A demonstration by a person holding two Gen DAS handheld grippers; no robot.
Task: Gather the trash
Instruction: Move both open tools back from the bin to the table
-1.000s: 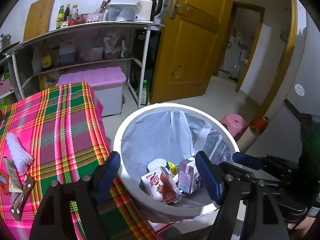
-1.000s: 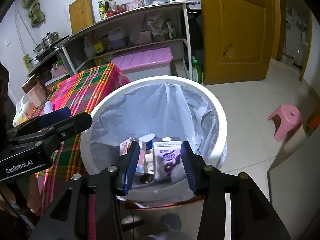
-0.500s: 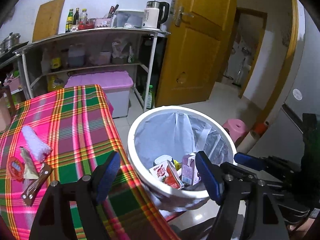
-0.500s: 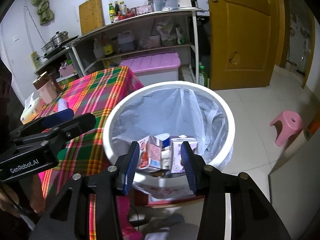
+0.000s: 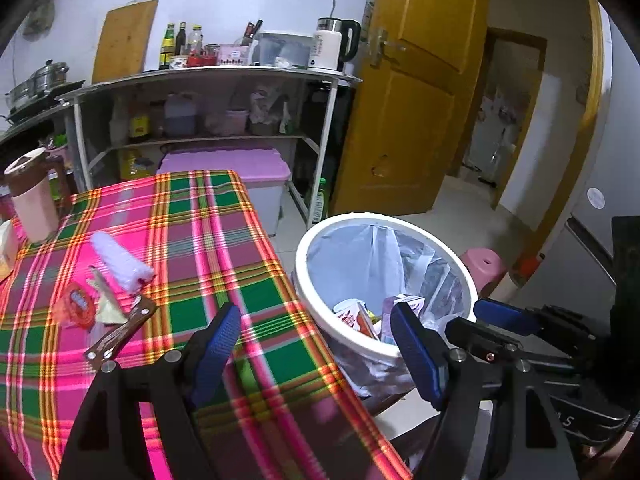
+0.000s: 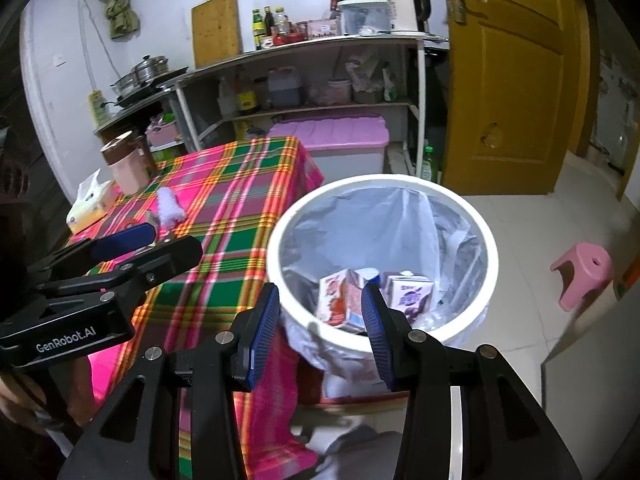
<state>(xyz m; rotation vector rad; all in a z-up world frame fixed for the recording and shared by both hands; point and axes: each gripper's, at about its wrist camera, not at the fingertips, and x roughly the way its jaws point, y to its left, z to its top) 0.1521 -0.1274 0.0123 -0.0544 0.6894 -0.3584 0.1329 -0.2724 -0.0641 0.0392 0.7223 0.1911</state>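
A white trash bin [image 5: 384, 346] with a clear liner stands beside the plaid table and holds a red carton [image 6: 336, 300] and a purple carton [image 6: 408, 296]. On the table lie a white foam net roll [image 5: 120, 260], a red wrapper [image 5: 76, 304], a pale wrapper [image 5: 105, 300] and a brown bar wrapper [image 5: 120, 332]. My left gripper [image 5: 316, 348] is open and empty over the table's right edge. My right gripper [image 6: 320, 328] is open and empty above the bin's near rim [image 6: 352, 338].
A plaid tablecloth [image 5: 180, 240] covers the table. A pink cup with a brown lid [image 5: 30, 196] and a tissue box [image 6: 88, 204] stand at its far left. A metal shelf [image 5: 208, 120], a pink-lidded box [image 5: 232, 168], a yellow door [image 5: 408, 100] and a pink stool [image 6: 584, 272] lie beyond.
Both grippers have pulled back and up from the bin. The left view has swung left, so the table and its wrappers now show more. Both stay open and empty.
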